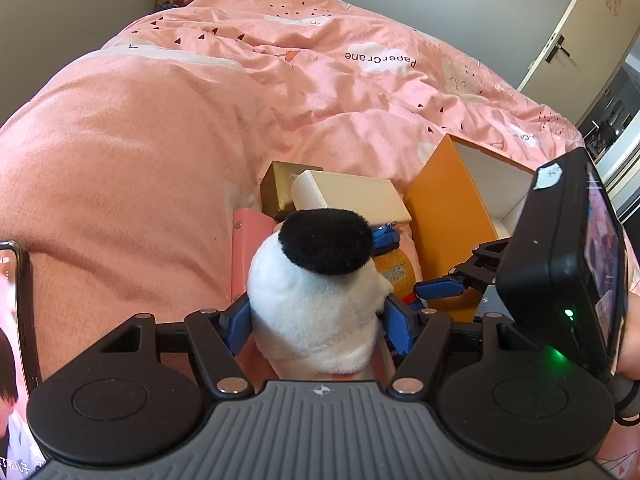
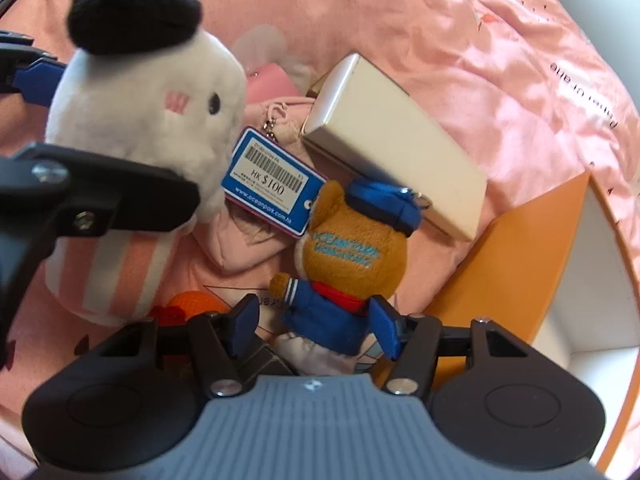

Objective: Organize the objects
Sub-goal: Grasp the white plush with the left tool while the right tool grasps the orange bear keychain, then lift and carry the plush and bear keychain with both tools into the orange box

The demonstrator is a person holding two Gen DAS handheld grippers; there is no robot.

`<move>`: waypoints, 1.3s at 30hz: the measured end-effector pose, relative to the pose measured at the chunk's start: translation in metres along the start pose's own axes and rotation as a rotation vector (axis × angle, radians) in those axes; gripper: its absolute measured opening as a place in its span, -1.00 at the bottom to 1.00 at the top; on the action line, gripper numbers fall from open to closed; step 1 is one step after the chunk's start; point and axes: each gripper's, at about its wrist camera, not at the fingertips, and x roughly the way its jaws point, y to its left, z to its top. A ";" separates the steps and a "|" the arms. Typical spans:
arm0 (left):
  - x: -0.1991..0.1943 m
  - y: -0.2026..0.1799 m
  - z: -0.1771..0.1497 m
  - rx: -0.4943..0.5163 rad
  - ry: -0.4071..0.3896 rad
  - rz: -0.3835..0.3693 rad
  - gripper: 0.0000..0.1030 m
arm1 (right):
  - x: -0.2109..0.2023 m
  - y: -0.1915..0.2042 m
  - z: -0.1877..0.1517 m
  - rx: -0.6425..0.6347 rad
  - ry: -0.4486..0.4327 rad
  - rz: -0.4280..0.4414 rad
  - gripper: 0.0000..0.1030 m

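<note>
Plush white toy sits pinched in the left claw above the bed; right claw stands spread astride the small bear near the orange box; closing may snag its dangling price tag.

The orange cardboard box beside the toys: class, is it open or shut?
Open. The orange cardboard box has no lid on it, and its white inside walls show in both views. Whether anything lies inside cannot be told.
</note>
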 end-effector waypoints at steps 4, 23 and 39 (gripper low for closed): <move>-0.001 0.001 -0.001 -0.001 0.000 -0.001 0.48 | 0.005 -0.001 0.004 0.028 -0.002 -0.030 0.24; -0.020 -0.013 -0.003 0.015 -0.029 -0.010 0.48 | -0.070 -0.025 -0.021 0.227 -0.218 -0.007 -0.82; -0.061 -0.050 0.038 0.072 -0.069 -0.195 0.48 | -0.180 -0.060 -0.068 0.290 -0.493 -0.004 -0.83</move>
